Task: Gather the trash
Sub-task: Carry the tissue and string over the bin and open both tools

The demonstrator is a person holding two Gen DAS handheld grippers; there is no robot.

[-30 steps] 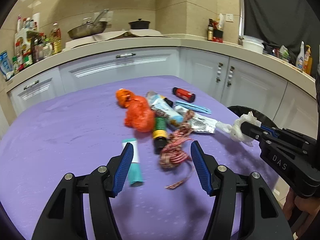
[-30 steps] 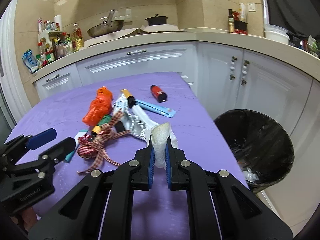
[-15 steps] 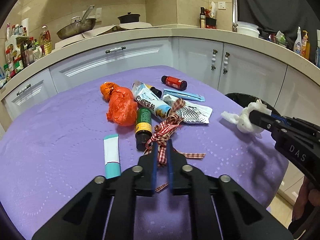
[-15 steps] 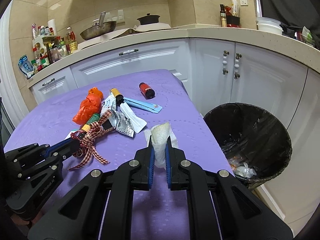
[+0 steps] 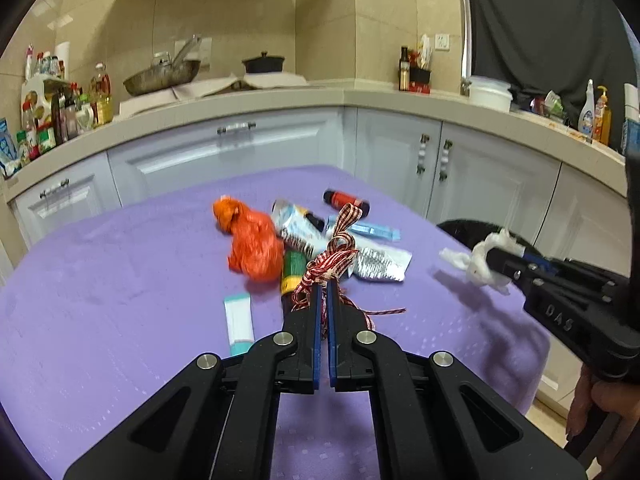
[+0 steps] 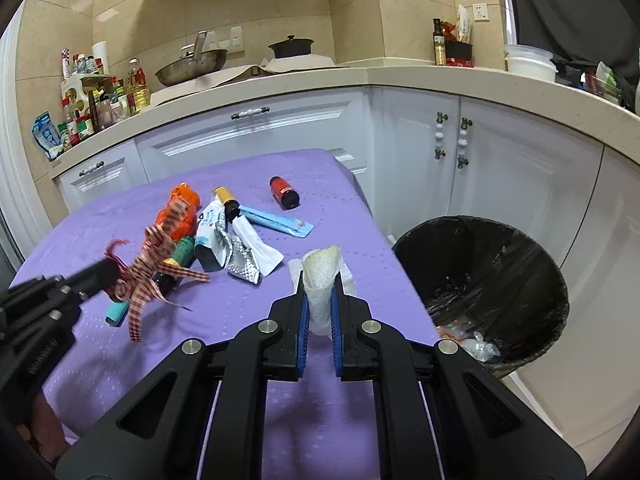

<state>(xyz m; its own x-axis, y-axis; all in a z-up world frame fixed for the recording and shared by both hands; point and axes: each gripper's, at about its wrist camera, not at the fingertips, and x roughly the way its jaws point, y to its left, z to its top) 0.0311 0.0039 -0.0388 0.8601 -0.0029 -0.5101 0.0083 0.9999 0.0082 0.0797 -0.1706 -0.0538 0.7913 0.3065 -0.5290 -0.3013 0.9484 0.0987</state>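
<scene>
Right wrist view: right gripper (image 6: 318,300) jaws pinch a white tissue (image 6: 320,280), with the black bin (image 6: 480,280) at three o'clock, likely ready for dropping. Left gripper (image 5: 324,292) jaws, just closed, clamp the checked ribbon (image 5: 332,256) above the purple desk (image 5: 100,300).

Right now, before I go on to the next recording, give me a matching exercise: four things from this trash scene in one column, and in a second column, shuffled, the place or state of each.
Things:
1. checked ribbon
2. white tissue wad
3. red bottle
4. trash bin

Places or states:
A. lying alone on the purple cloth, far side
B. standing on the floor beside the table, black liner inside
C. pinched in the left gripper, lifted off the cloth
D. clamped in the right gripper

Pairs: 1-C, 2-D, 3-A, 4-B
</scene>
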